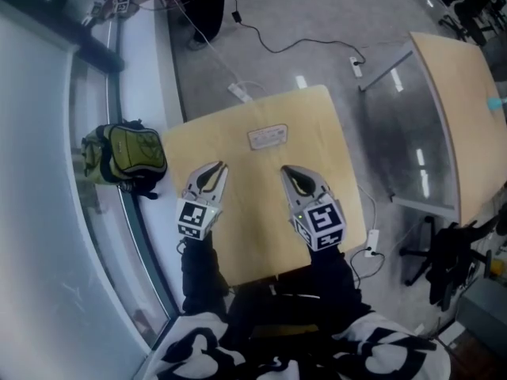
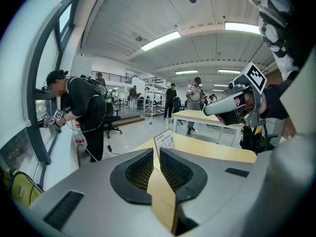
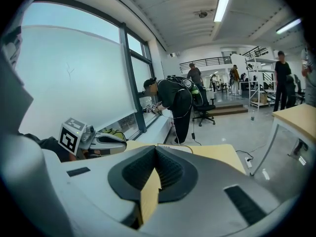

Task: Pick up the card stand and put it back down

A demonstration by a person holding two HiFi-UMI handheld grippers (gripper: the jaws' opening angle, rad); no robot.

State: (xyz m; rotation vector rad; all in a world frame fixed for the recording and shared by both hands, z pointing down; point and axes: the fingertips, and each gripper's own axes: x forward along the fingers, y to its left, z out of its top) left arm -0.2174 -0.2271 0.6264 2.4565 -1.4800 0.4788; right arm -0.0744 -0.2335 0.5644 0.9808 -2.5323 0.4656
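1. Card stand (image 1: pixel 268 136) stood on the table (image 1: pixel 253 220), ahead of both tools and between their lines. Nothing lifted yet, so by the look of it the whole pick-up and return remained.
2. Left gripper (image 1: pixel 212 172) sat low over the table, nose tipped slightly down, jaws pinched together and empty.
3. Right gripper (image 1: pixel 295 174) mirrored it alongside, jaws closed on nothing, short of the stand.
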